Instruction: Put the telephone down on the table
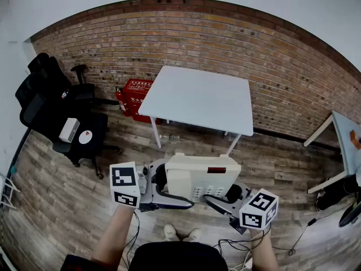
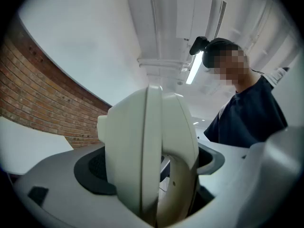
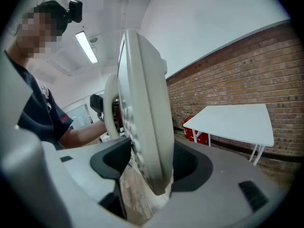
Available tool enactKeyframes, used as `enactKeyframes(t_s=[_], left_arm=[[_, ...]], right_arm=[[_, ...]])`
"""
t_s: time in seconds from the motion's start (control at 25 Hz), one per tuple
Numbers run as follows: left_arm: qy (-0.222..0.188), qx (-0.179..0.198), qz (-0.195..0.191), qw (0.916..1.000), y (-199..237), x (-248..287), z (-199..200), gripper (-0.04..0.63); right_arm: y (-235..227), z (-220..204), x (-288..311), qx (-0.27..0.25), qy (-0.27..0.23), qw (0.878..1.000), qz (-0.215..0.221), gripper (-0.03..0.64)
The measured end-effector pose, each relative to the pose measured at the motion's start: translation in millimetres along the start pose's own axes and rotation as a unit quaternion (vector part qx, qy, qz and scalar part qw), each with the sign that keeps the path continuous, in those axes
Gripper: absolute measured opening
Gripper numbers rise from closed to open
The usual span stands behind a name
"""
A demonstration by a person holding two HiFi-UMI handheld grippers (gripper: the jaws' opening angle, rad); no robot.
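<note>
A brick wall point(image 1: 225, 38) fills the top of the frame. Below it, in the centre, stands a white table point(image 1: 197, 97), and at the left a black office chair point(image 1: 56, 106). The cream telephone point(image 1: 203, 176) hangs at lower centre, over the floor, not on the table. The left gripper point(image 1: 161, 189) clamps its left edge and the right gripper point(image 1: 225, 197) clamps its right edge.

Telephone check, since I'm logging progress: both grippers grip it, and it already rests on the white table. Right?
No. The left gripper and right gripper do grip the telephone, but it does not rest on the table: the head view shows it held in the air over the floor, short of the table.
</note>
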State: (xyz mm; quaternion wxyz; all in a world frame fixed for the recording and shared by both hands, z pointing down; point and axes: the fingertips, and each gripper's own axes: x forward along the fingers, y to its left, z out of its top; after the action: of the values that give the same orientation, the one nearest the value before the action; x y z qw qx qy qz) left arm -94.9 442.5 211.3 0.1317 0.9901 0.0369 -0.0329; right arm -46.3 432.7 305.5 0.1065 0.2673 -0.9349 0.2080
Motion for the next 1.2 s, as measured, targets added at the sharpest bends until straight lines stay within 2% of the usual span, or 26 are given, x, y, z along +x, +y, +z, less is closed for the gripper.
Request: enactKeyframes(t_s=[0.44, 1.2], left_arm=[[0.006, 0.003, 0.016, 0.9999, -2.2, 8.4, -1.9, 0.454], [0.002, 0.002, 0.030, 0.9995, -5.1, 54.0, -17.4, 0.453]], right_arm=[[-1.4, -3.6, -5.3, 0.003, 0.000, 1.000, 0.013, 0.258], [-22.9, -19.6, -44.5, -0.001, -0.006, 1.000, 0.022, 0.258]])
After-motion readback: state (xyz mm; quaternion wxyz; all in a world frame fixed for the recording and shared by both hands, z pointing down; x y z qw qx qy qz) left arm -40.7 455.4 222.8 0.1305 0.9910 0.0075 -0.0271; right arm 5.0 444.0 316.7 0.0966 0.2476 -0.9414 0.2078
